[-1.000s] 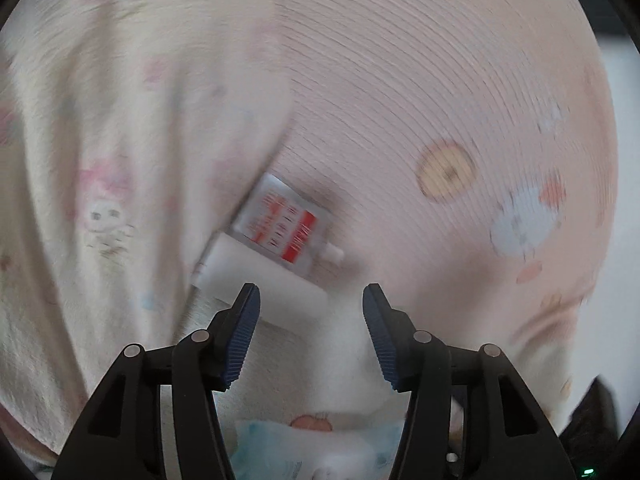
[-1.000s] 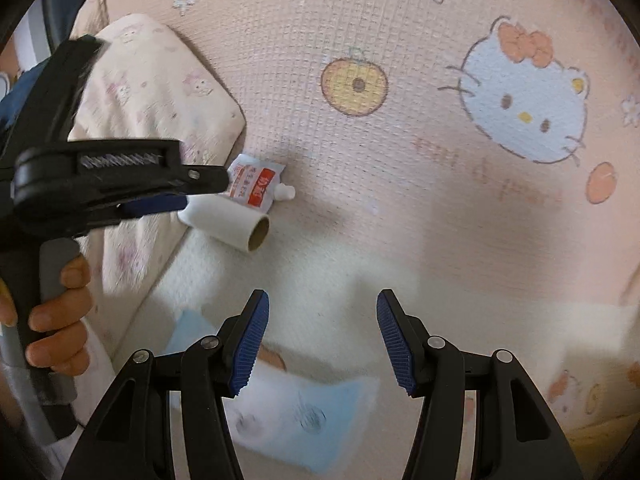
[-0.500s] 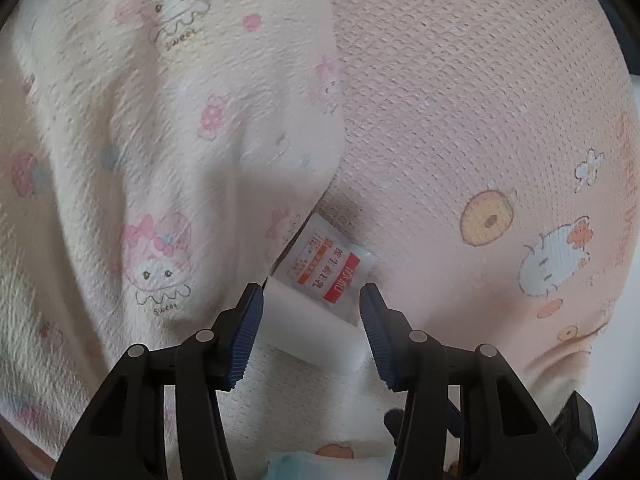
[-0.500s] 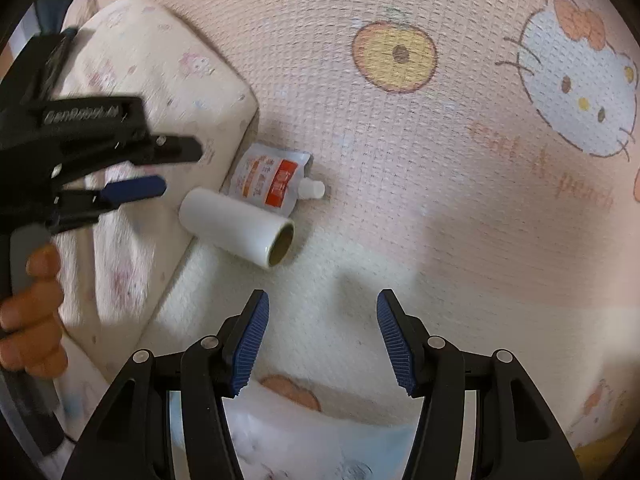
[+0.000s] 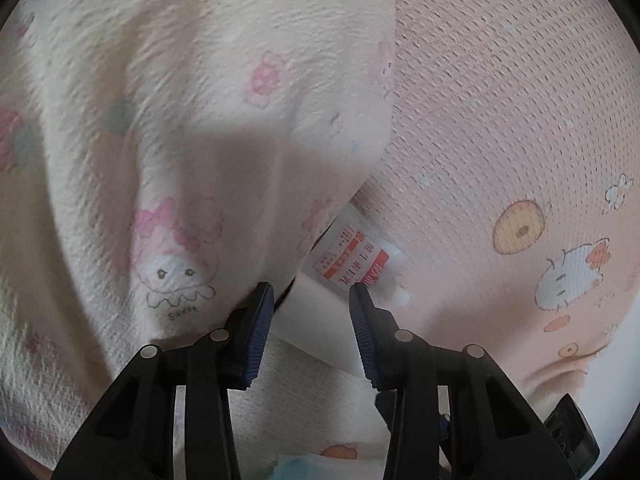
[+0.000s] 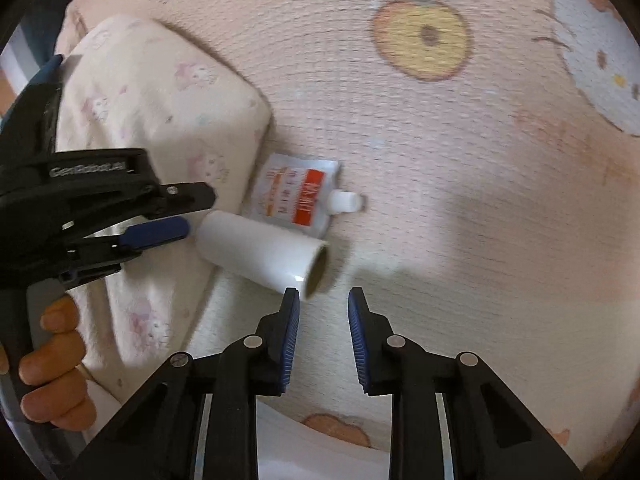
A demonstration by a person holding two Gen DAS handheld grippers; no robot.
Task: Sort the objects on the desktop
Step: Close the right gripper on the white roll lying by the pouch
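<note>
A white roll [image 6: 260, 252] with a hollow core lies on the pink printed sheet [image 6: 440, 160], up against a cream pillow [image 6: 160, 112]. Behind it lies a white and orange sachet [image 6: 296, 196] with a white cap. My left gripper [image 6: 200, 212], held by a hand [image 6: 52, 360], has its jaws closing around the roll's closed end. In the left wrist view the roll [image 5: 316, 316] sits between the left gripper's [image 5: 312, 300] pads, and the sachet [image 5: 352, 256] lies just beyond. My right gripper [image 6: 322, 300] is closing with nothing between its pads; its left fingertip is at the rim of the roll's open end.
The cream pillow [image 5: 160, 120] with pink cartoon prints fills the left side and overhangs the sachet's edge. A pale blue packet [image 5: 304, 468] lies near the bottom edge. A dark object [image 5: 572, 432] sits at the sheet's lower right.
Both grippers have come down closer to the roll. The left jaws have narrowed around its end. The right jaws have narrowed a lot and now stand by its open end.
</note>
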